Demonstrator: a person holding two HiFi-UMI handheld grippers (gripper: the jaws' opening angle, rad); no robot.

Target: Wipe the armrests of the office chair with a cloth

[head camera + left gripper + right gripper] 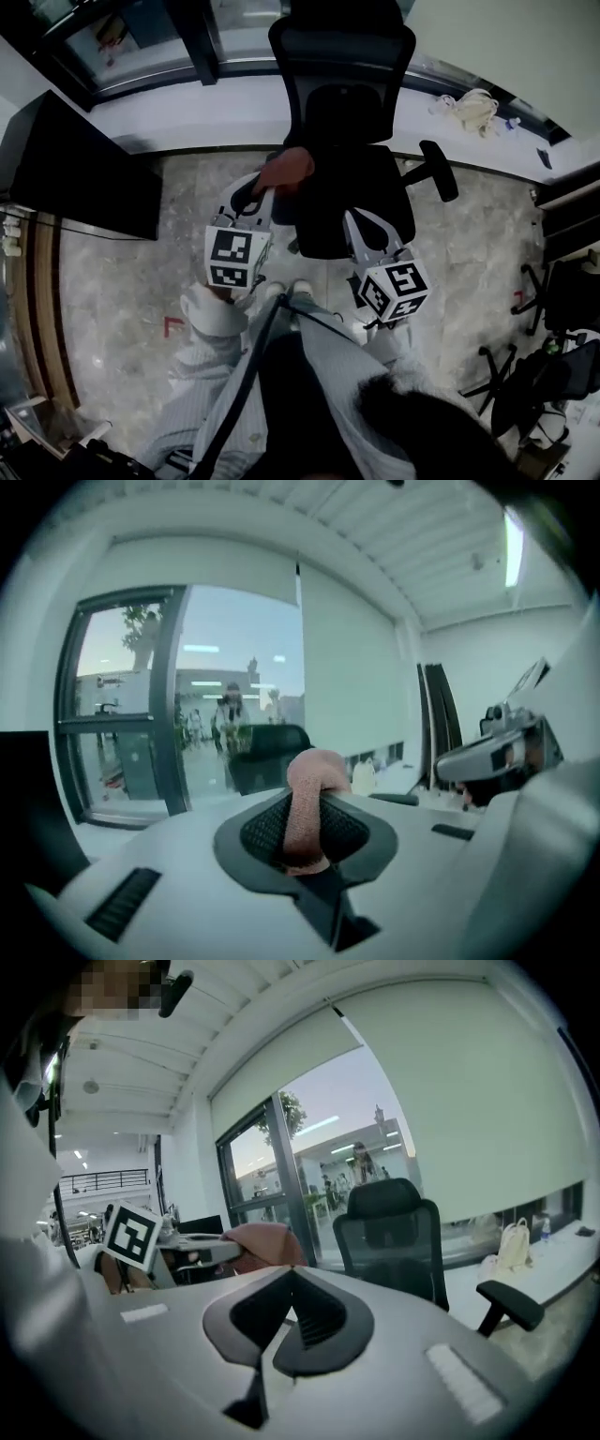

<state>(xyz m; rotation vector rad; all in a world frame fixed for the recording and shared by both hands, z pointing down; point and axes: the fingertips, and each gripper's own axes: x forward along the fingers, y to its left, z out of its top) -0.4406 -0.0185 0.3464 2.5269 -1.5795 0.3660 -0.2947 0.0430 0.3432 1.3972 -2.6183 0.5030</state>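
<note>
A black mesh office chair [342, 103] stands in front of me on the marble floor, its right armrest [439, 169] jutting out to the side. My left gripper [267, 187] is shut on a pinkish-red cloth [286, 169], held up at the chair's left side over the seat edge. The left armrest is hidden behind the cloth. In the left gripper view the cloth [309, 799] stands bunched between the pads. My right gripper [356, 217] hovers by the seat's front right, shut with nothing in it. The right gripper view shows the chair [389, 1232], its armrest [511, 1302] and the cloth [265, 1241].
A black monitor [84, 169] stands at the left. A white bag [473, 108] lies on the window ledge behind the chair. Another dark chair [553, 375] and its wheeled base are at the right. My own legs [309, 375] fill the lower middle.
</note>
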